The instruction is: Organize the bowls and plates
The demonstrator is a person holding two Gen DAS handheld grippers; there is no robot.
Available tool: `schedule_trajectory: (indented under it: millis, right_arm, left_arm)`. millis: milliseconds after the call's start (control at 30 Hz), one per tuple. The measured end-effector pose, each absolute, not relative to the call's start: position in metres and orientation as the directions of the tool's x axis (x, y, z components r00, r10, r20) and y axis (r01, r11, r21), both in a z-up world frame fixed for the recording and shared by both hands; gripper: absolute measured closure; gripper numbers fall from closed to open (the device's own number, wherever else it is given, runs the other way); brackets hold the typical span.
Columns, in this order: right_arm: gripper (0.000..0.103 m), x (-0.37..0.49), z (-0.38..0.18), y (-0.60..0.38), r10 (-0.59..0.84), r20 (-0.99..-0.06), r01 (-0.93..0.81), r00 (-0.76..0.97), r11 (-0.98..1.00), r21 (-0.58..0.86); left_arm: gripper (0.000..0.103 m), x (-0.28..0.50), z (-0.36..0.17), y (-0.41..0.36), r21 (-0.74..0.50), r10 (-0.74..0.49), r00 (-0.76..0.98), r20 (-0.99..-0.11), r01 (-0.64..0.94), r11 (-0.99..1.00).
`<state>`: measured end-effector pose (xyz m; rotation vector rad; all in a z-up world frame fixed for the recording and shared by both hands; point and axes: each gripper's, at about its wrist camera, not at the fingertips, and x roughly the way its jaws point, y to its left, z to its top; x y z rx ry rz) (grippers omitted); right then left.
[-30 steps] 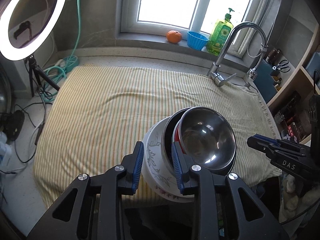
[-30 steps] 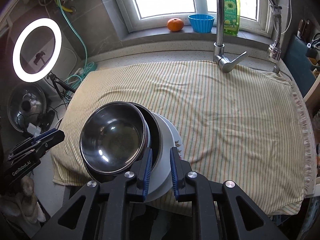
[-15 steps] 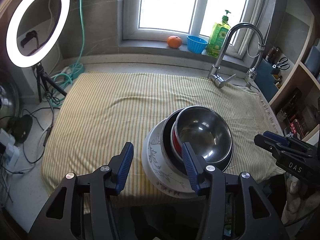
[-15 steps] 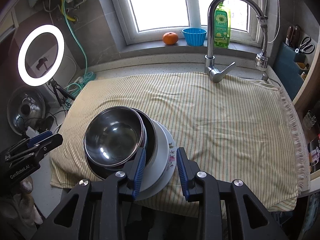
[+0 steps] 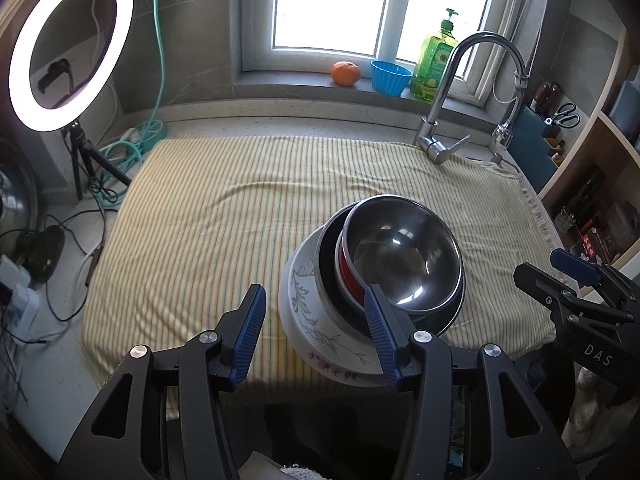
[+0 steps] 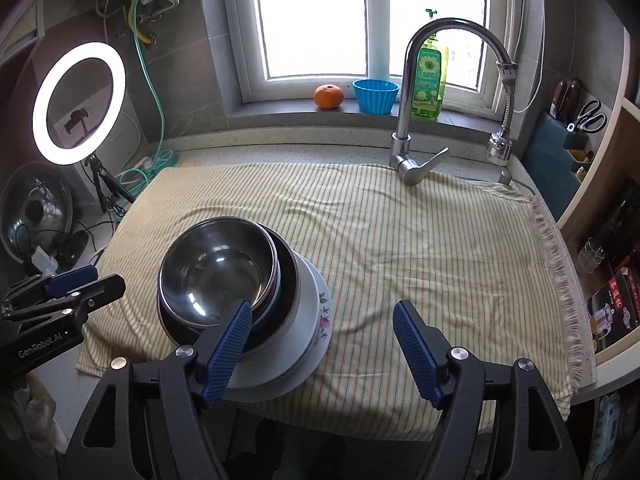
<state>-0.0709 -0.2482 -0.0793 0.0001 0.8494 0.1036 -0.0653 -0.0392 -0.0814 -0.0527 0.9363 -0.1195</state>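
Note:
A stack stands on the striped cloth (image 5: pixel 224 232) near its front edge. It is a white floral plate (image 5: pixel 308 320), a dark bowl (image 6: pixel 289 280) on it, and a red-sided steel bowl (image 5: pixel 404 256) tilted on top. My left gripper (image 5: pixel 313 294) is open just short of the plate's left rim, pads clear of it. My right gripper (image 6: pixel 322 308) faces the plate's right rim (image 6: pixel 316 320). Its jaws are opening, and neither pad presses on anything. Each gripper shows at the other view's edge: the right gripper (image 5: pixel 554 276) and the left gripper (image 6: pixel 92 278).
A chrome faucet (image 6: pixel 412 120) rises at the back right of the cloth. An orange (image 6: pixel 329 97), a blue cup (image 6: pixel 376 96) and a soap bottle (image 6: pixel 430 80) sit on the sill. A ring light (image 5: pixel 68 44) and cables stand at left. Shelves (image 5: pixel 600 184) are at right.
Both grippers let go of the plate's rim: the left jaws spread first, then the right ones widened. Both drew back a little, and the stack stayed on the cloth.

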Motion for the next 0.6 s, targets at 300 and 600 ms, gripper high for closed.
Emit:
schedule_trajectory:
  millis: [300,600]
  right_arm:
    - [0.033,-0.0723,-0.0800,-0.2480,0.087,-0.748,-0.089,0.658,0.995,0.038]
    - [0.033,-0.0718,-0.0811,-0.2472,0.087,-0.752,-0.092,0.653,0.995,0.035]
  left_arm:
    - [0.053,-0.0661,-0.0796,-0.0381,-0.107,-0.129,0.588,-0.799,0.073,0.992]
    - [0.053,-0.0668,-0.0793,-0.0366,-0.110,-0.132,0.585,-0.800,0.074,0.991]
